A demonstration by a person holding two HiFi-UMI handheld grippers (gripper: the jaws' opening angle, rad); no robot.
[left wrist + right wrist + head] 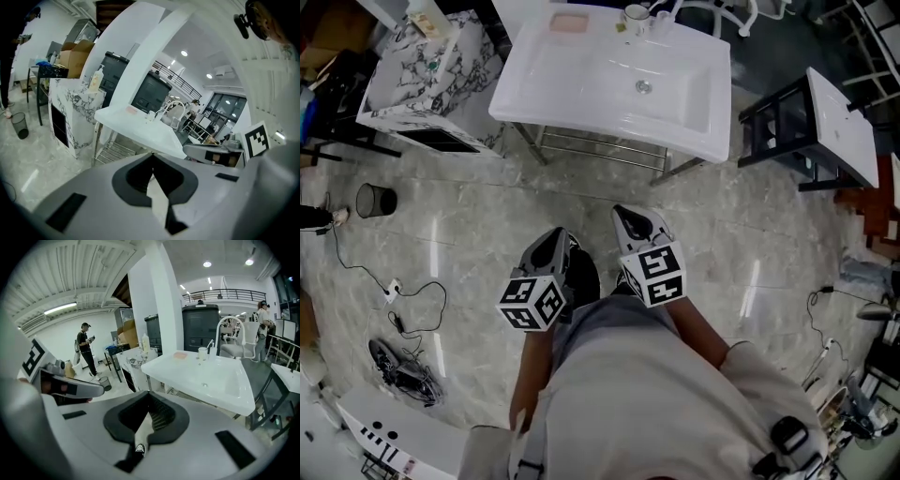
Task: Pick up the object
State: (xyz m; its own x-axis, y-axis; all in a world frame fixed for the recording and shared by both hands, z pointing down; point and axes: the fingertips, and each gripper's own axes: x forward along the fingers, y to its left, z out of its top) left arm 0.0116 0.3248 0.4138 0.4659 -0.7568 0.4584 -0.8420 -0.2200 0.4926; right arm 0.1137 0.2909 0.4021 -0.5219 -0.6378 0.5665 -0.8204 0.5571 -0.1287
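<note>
Left gripper (151, 155): jaws closed tip to tip, nothing between them; a sliver of pale floor shows behind the pads lower down. Right gripper (149, 394): jaws likewise fully closed and empty. In the head view both grippers are held side by side just in front of the person's body, each carrying its marker cube, both pointing toward the white basin (581, 89) and well short of it.

The basin stands on a metal frame; drain (644, 86) near the middle of the bowl. On its back ledge lie the only small loose things in reach of view: a pink pad (569, 23) toward the left and a white cup (636, 14) near the centre, close to the tap; which of these is the object to be picked up cannot be told; neither is touched by a gripper.

To the left of the basin: a marble-patterned cabinet (431, 75) with a pale bottle (97, 78) on top; beyond it, on the floor, a dark mesh waste bin (375, 200). To the right of the basin: a second white slab (844, 127) on a black frame. Loose cables (403, 300) trail over the grey stone floor at lower left. In the right gripper view a person (86, 348) stands in the background beyond the cabinet.
</note>
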